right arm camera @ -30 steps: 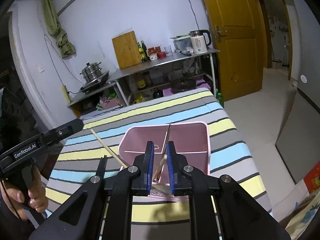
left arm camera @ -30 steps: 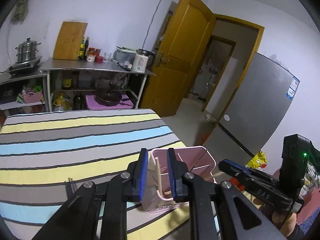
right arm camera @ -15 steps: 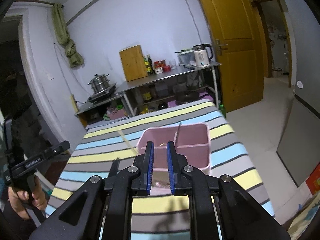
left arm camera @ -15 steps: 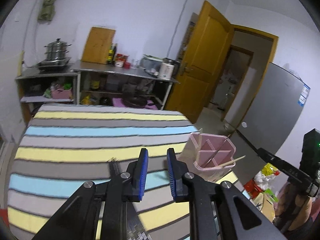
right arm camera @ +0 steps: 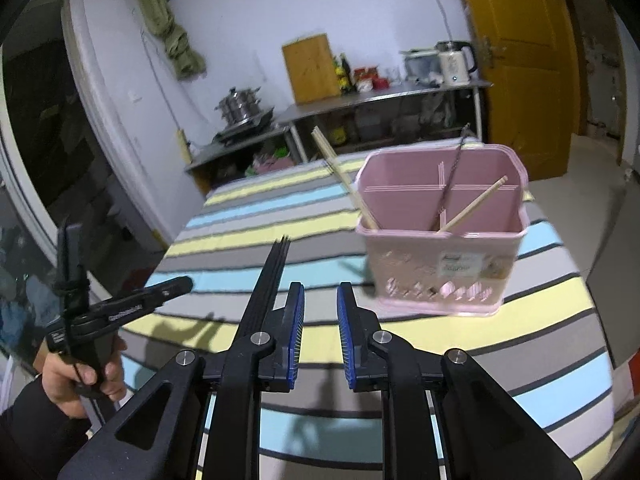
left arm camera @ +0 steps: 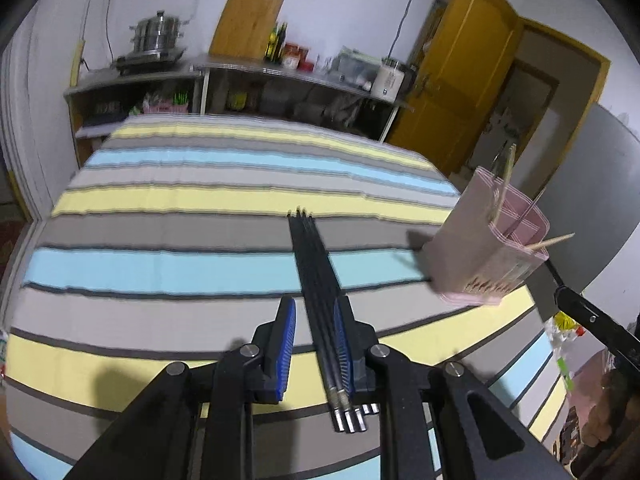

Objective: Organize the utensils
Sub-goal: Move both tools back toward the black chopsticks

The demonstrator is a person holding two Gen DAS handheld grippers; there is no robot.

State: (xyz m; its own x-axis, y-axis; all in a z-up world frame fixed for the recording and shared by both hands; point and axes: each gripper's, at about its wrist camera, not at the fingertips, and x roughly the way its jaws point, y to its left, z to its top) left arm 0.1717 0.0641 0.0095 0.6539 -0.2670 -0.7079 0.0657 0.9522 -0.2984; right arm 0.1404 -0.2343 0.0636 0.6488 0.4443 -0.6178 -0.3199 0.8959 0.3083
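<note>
Chopsticks (left arm camera: 320,292), dark, lie lower centre on the striped cloth (left arm camera: 160,268) between the parted left gripper (left arm camera: 314,336) jaws; centre, then close squarely; right gripper (right arm camera: 320,332) parted, empty, caddy (right arm camera: 440,264) right.

pink caddy (right arm camera: 440,276), black chopsticks (left arm camera: 316,280), striped yellow-blue-grey cloth (left arm camera: 180,240).
</note>
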